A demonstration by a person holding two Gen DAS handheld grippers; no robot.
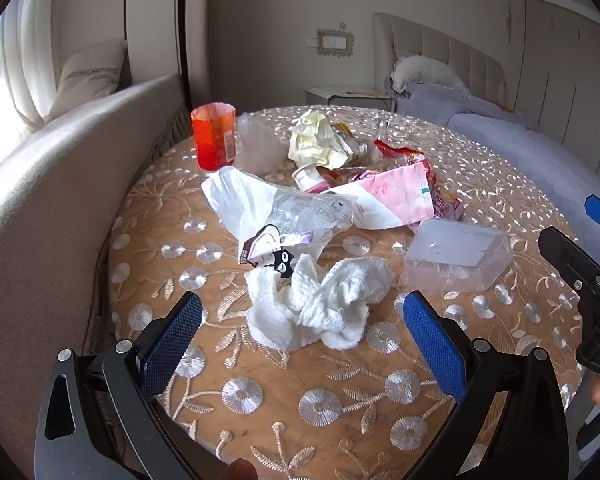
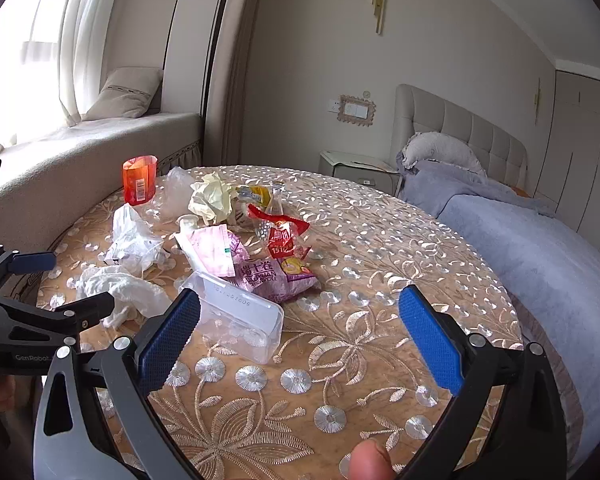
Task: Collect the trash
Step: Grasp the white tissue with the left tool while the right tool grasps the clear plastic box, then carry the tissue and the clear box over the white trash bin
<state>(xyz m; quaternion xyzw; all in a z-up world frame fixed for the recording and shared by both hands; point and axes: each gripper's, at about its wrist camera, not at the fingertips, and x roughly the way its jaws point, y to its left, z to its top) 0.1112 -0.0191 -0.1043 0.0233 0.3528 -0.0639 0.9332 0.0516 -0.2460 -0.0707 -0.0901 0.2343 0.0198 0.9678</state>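
Note:
Trash lies scattered on a round table (image 1: 284, 396) (image 2: 380, 264) with an embroidered cloth. A crumpled white tissue (image 1: 320, 304) (image 2: 120, 288) sits just ahead of my open left gripper (image 1: 300, 320), roughly between its blue pads. A clear plastic box (image 1: 458, 254) (image 2: 240, 322) lies right of the tissue, close to the left finger of my open right gripper (image 2: 300, 316). Farther back are a clear plastic bag (image 1: 276, 210) (image 2: 134, 240), a pink-white packet (image 1: 388, 196) (image 2: 214, 250), snack wrappers (image 2: 278, 272), yellow crumpled paper (image 1: 320, 140) (image 2: 212, 198) and an orange cup (image 1: 213, 136) (image 2: 140, 180).
A beige window seat (image 1: 60, 184) (image 2: 80, 164) curves round the table's left side. A bed with grey-blue bedding (image 1: 520, 136) (image 2: 540, 240) stands to the right, a nightstand (image 1: 348, 94) (image 2: 356, 168) behind. The right gripper's black frame (image 1: 580, 280) shows at the right edge, the left gripper's frame (image 2: 28, 312) at the left edge.

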